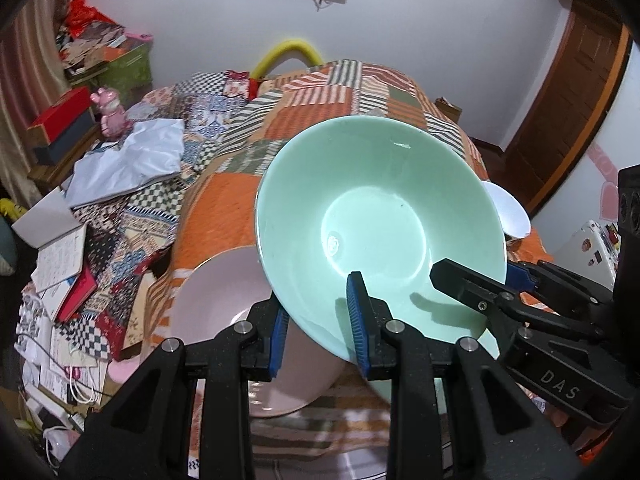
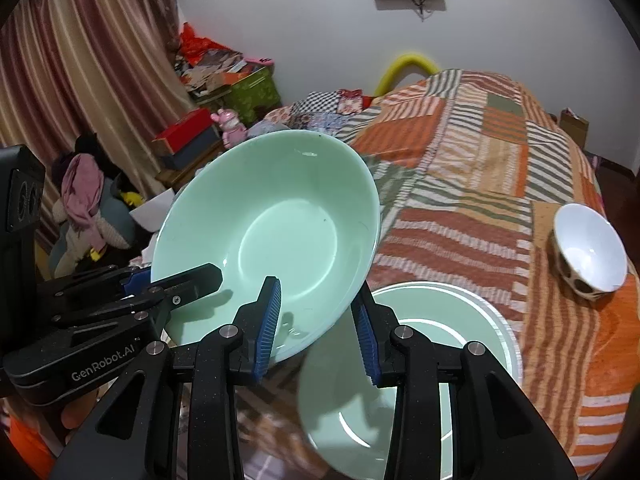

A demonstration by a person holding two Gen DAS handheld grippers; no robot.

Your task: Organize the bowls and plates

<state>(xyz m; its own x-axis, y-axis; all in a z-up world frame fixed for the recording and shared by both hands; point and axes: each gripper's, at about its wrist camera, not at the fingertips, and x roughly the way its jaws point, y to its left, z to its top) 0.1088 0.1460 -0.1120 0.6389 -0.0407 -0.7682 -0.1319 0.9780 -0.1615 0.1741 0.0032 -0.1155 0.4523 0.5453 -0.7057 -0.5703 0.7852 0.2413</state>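
A large mint-green bowl (image 1: 376,216) hangs tilted above the patchwork bed, held at its near rim from two sides. My left gripper (image 1: 320,328) is shut on the rim, one blue pad inside and one outside. To its right, my right gripper (image 1: 492,276) clamps the same rim. In the right wrist view the green bowl (image 2: 276,224) sits between the right gripper's (image 2: 318,328) pads, and the left gripper (image 2: 168,278) bites the rim at the left. Below lie a pink dish (image 1: 216,304) and a green dish (image 2: 440,320). A small white bowl (image 2: 588,252) rests at the bed's right edge.
The orange patchwork quilt (image 2: 472,184) covers the bed. Papers, books and a grey bag (image 1: 128,160) clutter the left side. Boxes and a pink figurine (image 1: 110,114) stand by the curtain. A wooden door (image 1: 568,112) is at the right.
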